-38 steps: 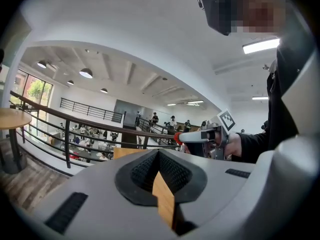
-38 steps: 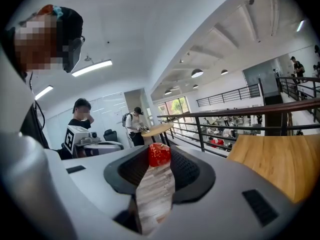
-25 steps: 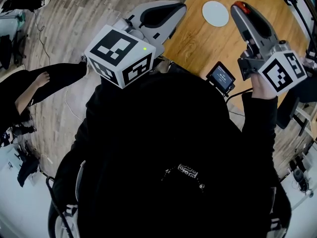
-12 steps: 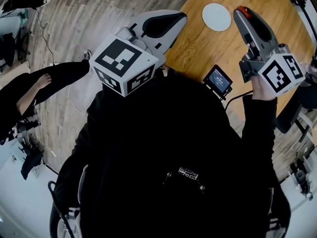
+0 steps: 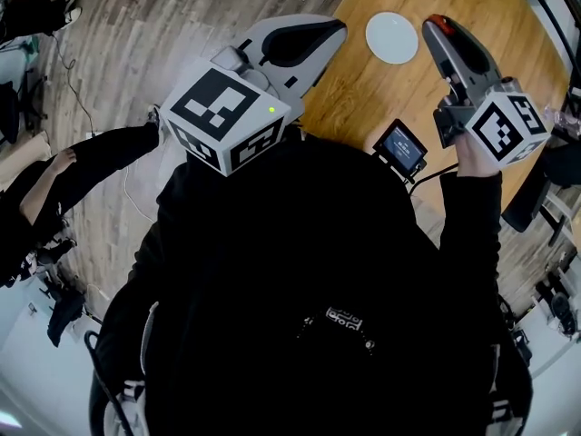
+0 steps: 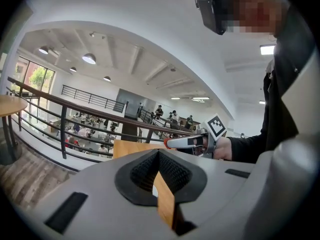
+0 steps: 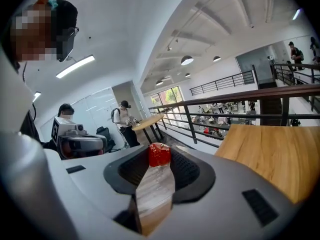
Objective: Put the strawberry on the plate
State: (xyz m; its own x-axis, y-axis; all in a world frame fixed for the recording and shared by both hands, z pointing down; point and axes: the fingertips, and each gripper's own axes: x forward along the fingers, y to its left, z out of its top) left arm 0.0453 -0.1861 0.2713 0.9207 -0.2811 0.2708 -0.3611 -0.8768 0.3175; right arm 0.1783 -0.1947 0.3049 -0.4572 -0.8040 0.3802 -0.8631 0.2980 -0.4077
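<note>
The red strawberry (image 7: 159, 154) sits pinched between the tips of my right gripper (image 7: 159, 162), raised in the air. In the head view the strawberry (image 5: 439, 20) and right gripper (image 5: 439, 28) hang over the wooden table (image 5: 363, 80), just right of the small white plate (image 5: 392, 37). The plate is bare. My left gripper (image 5: 332, 31) hovers over the table's left edge, left of the plate. Its jaws meet at the tips (image 6: 158, 153) with nothing between them. The left gripper view also shows the right gripper (image 6: 187, 142) from the side.
A small black device with a lit screen (image 5: 404, 145) sits at the table's near edge, a cable running from it. A person's arm and legs (image 5: 91, 148) are on the wooden floor at left. A railing (image 7: 240, 101) runs beyond the table.
Both grippers have shifted only slightly and the strawberry stays in the right one. The person on the floor at left has moved an arm.
</note>
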